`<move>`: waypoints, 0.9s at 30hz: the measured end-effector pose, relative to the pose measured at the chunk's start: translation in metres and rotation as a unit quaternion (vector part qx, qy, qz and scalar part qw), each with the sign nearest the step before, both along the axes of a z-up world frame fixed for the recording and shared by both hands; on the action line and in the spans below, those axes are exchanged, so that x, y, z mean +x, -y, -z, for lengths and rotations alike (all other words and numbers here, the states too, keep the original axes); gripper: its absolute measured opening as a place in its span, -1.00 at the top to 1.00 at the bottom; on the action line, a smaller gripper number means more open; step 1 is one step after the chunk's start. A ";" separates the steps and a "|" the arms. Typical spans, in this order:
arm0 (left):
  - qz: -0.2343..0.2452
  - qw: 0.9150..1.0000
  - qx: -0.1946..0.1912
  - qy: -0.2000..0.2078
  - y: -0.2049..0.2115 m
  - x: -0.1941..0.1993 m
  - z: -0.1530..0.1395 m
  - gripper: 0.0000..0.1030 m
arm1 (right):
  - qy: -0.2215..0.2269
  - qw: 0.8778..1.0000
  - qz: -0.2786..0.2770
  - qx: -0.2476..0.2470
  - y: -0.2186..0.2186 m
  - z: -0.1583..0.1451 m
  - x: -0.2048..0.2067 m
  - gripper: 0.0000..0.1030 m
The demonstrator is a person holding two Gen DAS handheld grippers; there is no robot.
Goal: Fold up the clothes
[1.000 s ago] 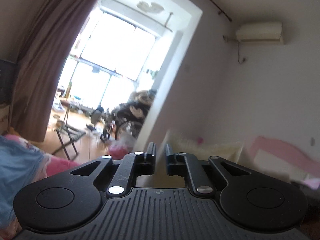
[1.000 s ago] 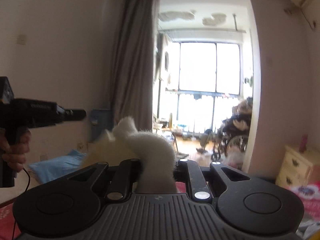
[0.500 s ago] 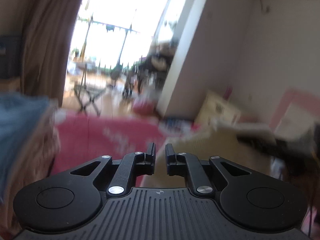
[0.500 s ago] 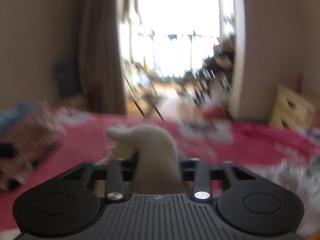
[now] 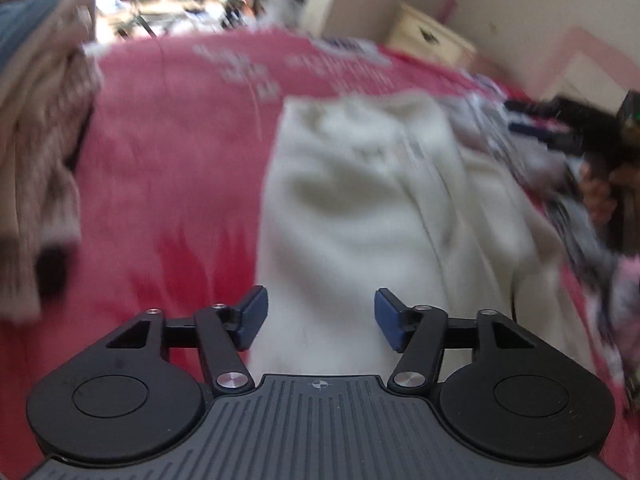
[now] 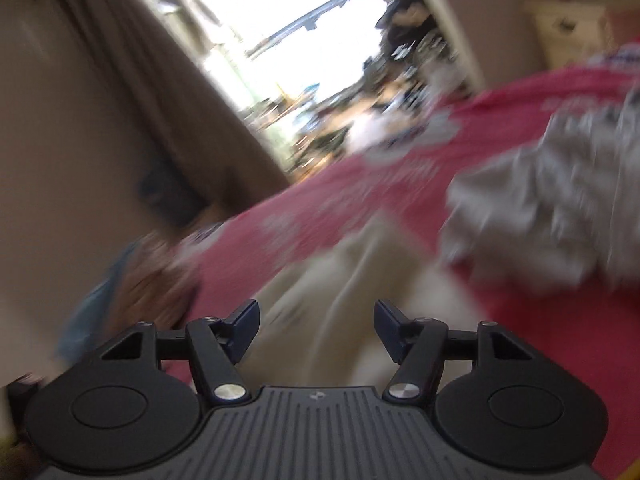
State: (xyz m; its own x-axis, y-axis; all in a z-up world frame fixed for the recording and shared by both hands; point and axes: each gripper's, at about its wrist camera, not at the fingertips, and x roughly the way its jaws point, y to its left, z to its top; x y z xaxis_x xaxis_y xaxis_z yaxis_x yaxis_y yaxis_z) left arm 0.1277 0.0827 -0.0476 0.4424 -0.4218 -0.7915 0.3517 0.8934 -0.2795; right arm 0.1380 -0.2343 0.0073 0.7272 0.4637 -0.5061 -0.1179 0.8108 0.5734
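A cream fleece garment lies crumpled on the red bedspread. My left gripper points down over its near end; its jaws are opening, the blue pads stand apart and do not press the cloth. In the right wrist view the same cream garment lies below my right gripper, whose jaws are also opening with nothing pinched between them. The right gripper's body and the hand holding it show at the right edge of the left wrist view. Both views are motion-blurred.
A stack of folded clothes, beige with blue on top, sits at the left of the bed. A grey patterned garment lies on the right. A cream bedside cabinet stands by the far wall; a brown curtain hangs beside the bright window.
Both grippers tipped from facing the window down toward the bed. The left went from shut to wide apart. The right let go of the cream garment, which now lies on the bedspread.
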 end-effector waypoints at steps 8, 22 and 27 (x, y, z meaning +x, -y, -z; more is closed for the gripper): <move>0.029 0.999 0.018 -0.028 -0.013 -0.067 0.002 -0.40 | -0.044 0.998 -0.036 0.025 -0.034 0.013 -0.090 -0.29; -0.008 0.997 0.057 -0.059 0.006 -0.149 0.036 -0.46 | -0.076 0.983 0.043 0.161 -0.032 0.008 -0.161 -0.29; -0.055 0.996 0.047 -0.042 0.001 -0.156 0.038 0.17 | -0.080 0.979 0.058 0.178 -0.036 0.010 -0.174 -0.29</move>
